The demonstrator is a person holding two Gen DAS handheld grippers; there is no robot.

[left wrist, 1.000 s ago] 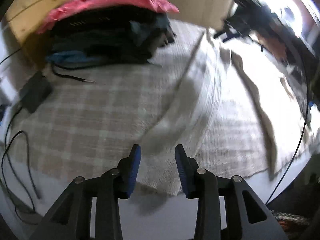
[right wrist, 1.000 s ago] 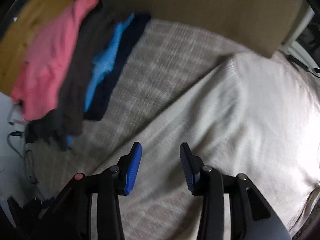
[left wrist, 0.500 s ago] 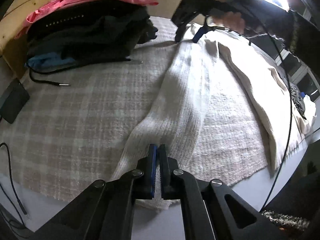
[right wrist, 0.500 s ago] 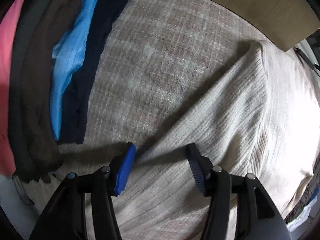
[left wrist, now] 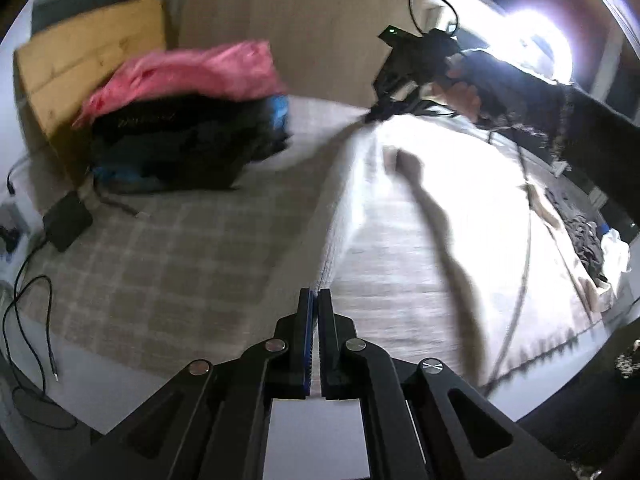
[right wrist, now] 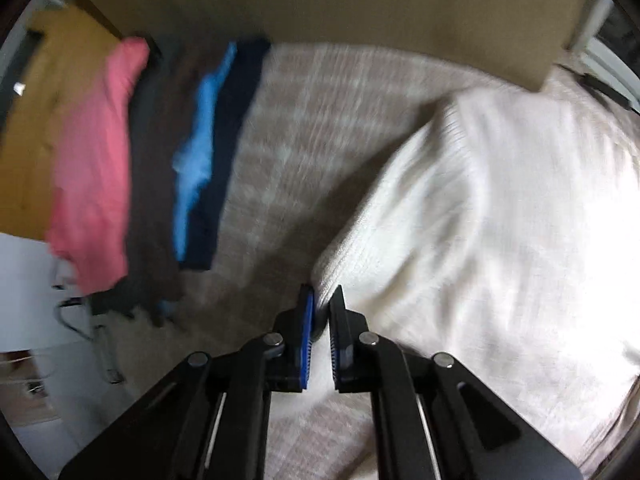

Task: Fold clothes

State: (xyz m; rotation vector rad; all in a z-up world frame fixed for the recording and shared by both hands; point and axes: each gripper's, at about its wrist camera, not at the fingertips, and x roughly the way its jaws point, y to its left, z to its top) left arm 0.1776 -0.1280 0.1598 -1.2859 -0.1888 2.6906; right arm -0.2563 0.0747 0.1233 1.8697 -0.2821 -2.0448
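A cream ribbed knit sweater point(left wrist: 400, 208) lies spread on a beige plaid blanket point(left wrist: 168, 248). My left gripper point(left wrist: 314, 298) is shut on the near edge of the sweater, which rises taut toward the far side. My right gripper point(right wrist: 322, 300) is shut on another edge of the same sweater point(right wrist: 460, 200), lifted off the blanket point(right wrist: 312, 92). In the left wrist view the right gripper point(left wrist: 378, 114) shows at the far end, held by a hand point(left wrist: 460, 94) in a dark sleeve.
A stack of folded clothes point(left wrist: 184, 120) with a pink garment point(left wrist: 188, 72) on top sits at the back left, seen also as the clothes stack point(right wrist: 160, 168). A black adapter point(left wrist: 66, 220) and cables point(left wrist: 24, 320) lie at the left edge. A wooden board point(left wrist: 92, 64) stands behind.
Both grippers went from open to shut on the sweater's edge, the left first, then the right. Both have lifted, pulling that edge up off the blanket.
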